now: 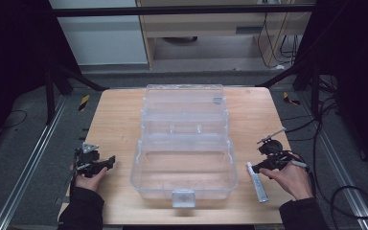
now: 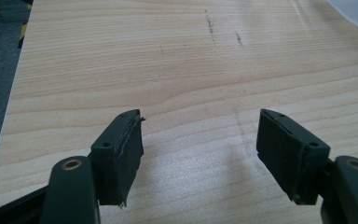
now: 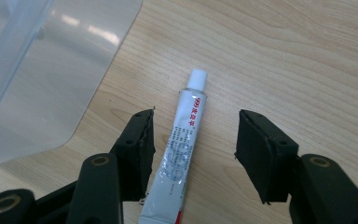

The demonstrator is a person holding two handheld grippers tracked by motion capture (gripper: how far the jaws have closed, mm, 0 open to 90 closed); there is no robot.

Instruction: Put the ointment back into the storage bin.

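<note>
The right gripper's (image 3: pixel 193 149) two black fingers (image 3: pixel 137 149) stand apart, one on each side of a white tube (image 3: pixel 179 154) that lies flat on the desk (image 3: pixel 284 56). The fingers do not touch the tube; it runs lengthwise through the gap, closer to the finger nearer the box, with its white cap pointing away from the hand and red and dark print along its body. In the high view the same tube (image 1: pixel 258 182) lies near the right front corner of the desk, just left of the right gripper (image 1: pixel 270 160) and the hand (image 1: pixel 292 179) that holds it, and just right of the box.

The left gripper's (image 2: pixel 200 149) fingers (image 2: pixel 121 154) are also spread wide, with nothing between them but bare wood grain and a few faint dark marks farther off. In the high view the left gripper (image 1: pixel 96 163) sits low over the left front part of the desk, held by the left hand (image 1: pixel 91 179), well apart from the box.

Between the two hands stands a clear plastic box (image 1: pixel 184 143), open, its lid tipped back toward the far edge of the desk. A pale latch shows on its near wall. The box looks empty, though its clear walls make that hard to judge. Dark sleeves come in from the near edge.
</note>
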